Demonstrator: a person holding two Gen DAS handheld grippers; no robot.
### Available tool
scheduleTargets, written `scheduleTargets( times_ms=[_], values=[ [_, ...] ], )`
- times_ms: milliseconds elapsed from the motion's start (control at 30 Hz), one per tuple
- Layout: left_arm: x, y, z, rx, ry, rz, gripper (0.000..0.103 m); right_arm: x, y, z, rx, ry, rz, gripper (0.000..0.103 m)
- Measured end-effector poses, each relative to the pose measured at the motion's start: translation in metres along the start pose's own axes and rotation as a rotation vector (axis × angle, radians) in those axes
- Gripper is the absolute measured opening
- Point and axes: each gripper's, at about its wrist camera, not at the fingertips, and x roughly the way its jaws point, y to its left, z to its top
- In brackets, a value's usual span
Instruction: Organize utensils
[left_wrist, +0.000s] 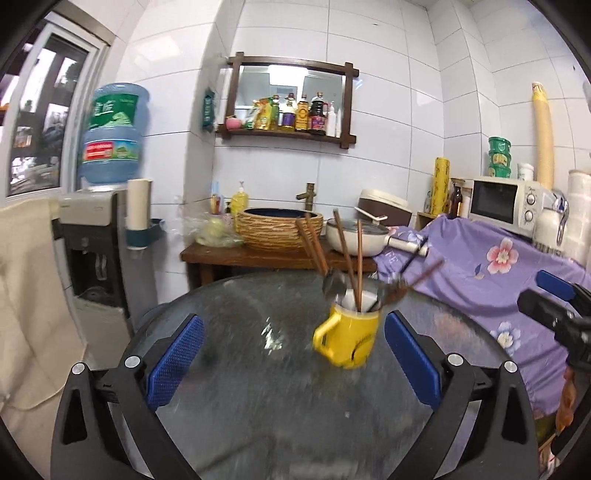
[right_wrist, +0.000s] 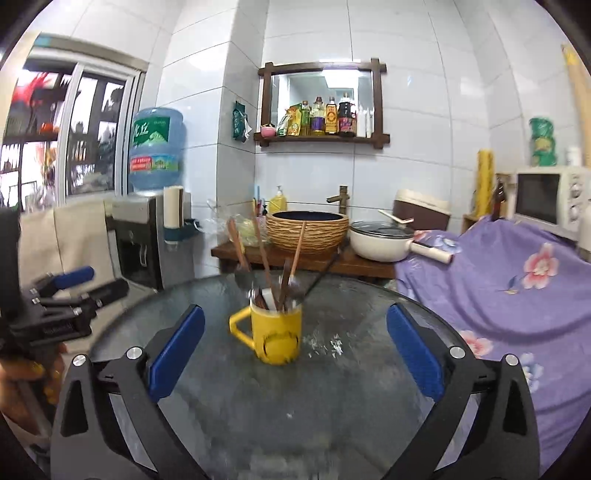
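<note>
Left wrist view is showing the left gripper (left_wrist: 293, 354) gaping wide and holding nothing, the yellow mug (left_wrist: 345, 338) of chopsticks (left_wrist: 359, 266) and spoons sitting on the glass table (left_wrist: 236, 387) ahead. Further right, the right gripper (right_wrist: 295, 354) is likewise spread empty. Sorting looks finished; next is probably just backing off.

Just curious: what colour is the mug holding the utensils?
Yellow mug, clearest in the right wrist view.

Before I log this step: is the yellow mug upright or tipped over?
Upright. The yellow mug stands on the glass table, utensils sticking up from its mouth.
</note>
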Motion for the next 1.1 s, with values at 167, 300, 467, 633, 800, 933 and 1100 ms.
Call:
scheduleTargets(
  times_ms=[167, 300, 467, 633, 800, 933, 1100],
  values=[
    [-0.046, -0.002, -0.042, 0.027, 0.000, 0.020, 0.096, -0.040, 0.006, -0.054, 0.079, 0.040, -0.017, 0.097],
    [-0.079, 0.001, -0.072, 0.005, 0.049, 0.025, 0.096, -0.078, 0.019, -0.086, 0.060, 0.051, -0.077, 0.097],
    [-0.113, -0.001, -0.094, -0.024, 0.063, 0.025, 0.096, -0.114, 0.035, -0.104, 0.015, 0.063, -0.123, 0.097],
    [-0.146, -0.017, -0.110, -0.001, 0.063, 0.060, 0.096, -0.143, 0.044, -0.111, 0.071, 0.086, -0.131, 0.097],
    [-0.160, -0.023, -0.113, 0.029, 0.072, 0.081, 0.096, -0.162, 0.046, -0.115, 0.166, 0.093, -0.141, 0.097],
    [-0.167, -0.024, -0.108, 0.027, 0.038, 0.089, 0.096, -0.174, 0.046, -0.117, 0.144, 0.057, -0.186, 0.097],
    [-0.170, -0.031, -0.106, 0.030, 0.023, 0.064, 0.096, -0.180, 0.048, -0.115, 0.118, 0.036, -0.187, 0.097]
  ],
)
